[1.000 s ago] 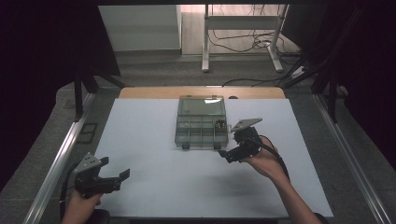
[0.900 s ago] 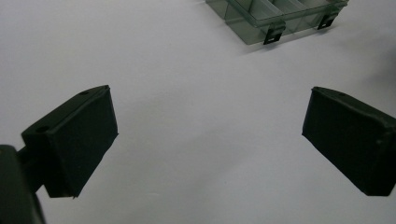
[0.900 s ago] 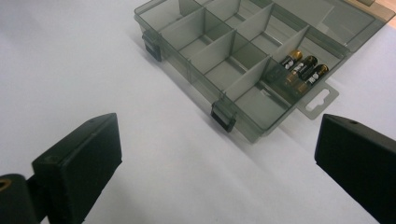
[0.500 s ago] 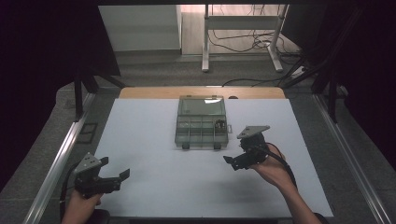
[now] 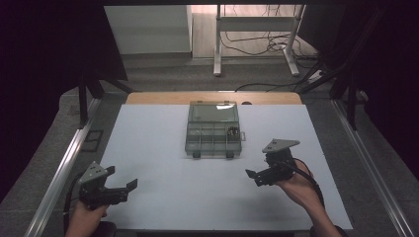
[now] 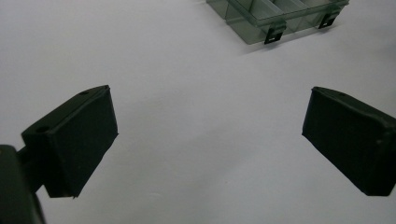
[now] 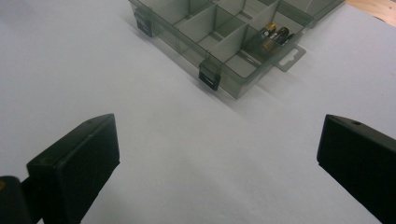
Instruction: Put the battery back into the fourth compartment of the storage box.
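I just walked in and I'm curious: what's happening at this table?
A person sits at a white table with a two-jaw gripper in each hand. In the middle lies a clear compartment box with its lid open and a few batteries in one compartment. The right gripper is beside the box, jaws open and empty. The left gripper is near the table's front edge, also open and holding nothing. Neither touches the box.

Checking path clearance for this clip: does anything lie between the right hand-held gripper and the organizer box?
Nothing visible does. Bare white table lies between the open right hand-held gripper and the box; the batteries sit inside a compartment.
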